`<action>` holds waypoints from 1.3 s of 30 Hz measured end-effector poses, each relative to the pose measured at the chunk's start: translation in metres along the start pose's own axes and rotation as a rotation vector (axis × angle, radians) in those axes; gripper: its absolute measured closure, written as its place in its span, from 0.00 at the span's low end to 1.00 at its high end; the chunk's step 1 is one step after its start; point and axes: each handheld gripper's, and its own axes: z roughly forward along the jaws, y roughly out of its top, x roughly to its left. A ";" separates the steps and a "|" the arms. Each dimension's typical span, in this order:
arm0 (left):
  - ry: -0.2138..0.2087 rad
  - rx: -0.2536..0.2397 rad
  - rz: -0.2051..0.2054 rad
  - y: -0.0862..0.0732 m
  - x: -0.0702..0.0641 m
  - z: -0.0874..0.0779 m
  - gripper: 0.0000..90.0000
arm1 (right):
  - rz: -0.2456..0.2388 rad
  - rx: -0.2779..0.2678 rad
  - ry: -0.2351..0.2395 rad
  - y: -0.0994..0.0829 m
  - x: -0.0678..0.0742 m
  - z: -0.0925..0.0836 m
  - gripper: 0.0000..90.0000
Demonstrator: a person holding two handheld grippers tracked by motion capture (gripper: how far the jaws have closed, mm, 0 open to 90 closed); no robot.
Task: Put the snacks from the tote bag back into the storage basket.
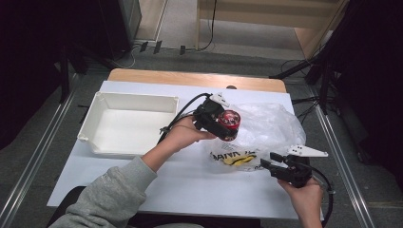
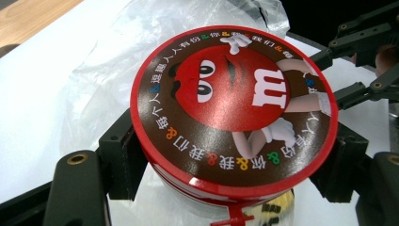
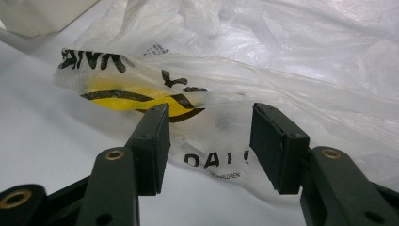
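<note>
Nearest you, at about five o'clock on the table (image 1: pixel 142 194), your right gripper (image 1: pixel 267 162) sits low with its jaws standing apart and nothing between the pads; they point toward ten o'clock at the printed edge of the bag (image 1: pixel 271 126). In the right gripper view the bag film lies just beyond the fingertips, not pinched. Your right hand (image 1: pixel 306 190) holds the tool level, close to the tabletop.

Farther in, near the table's centre, your left gripper (image 1: pixel 227 124) is clamped on the tin (image 1: pixel 229 119), a round red one with a cartoon lid. The left gripper view shows both pads (image 2: pixel 123 146) pressing its sides just under the lid. You have the tin lifted above the bag, lid tilted toward one o'clock, with your left hand (image 1: pixel 183 135) reaching across from seven o'clock and the wrist cocked up.

By my reading, the tin is already out of the bag, or very nearly, so the extraction is done. What seems left is carrying it to the tray (image 1: pixel 97 107), which lies at ten o'clock, well apart from the tin. Whether the bag still drags on the tin's underside I cannot tell.
</note>
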 end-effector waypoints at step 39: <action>0.023 -0.002 -0.055 -0.027 0.019 -0.039 0.29 | -0.049 -0.009 0.007 0.000 0.009 0.003 0.47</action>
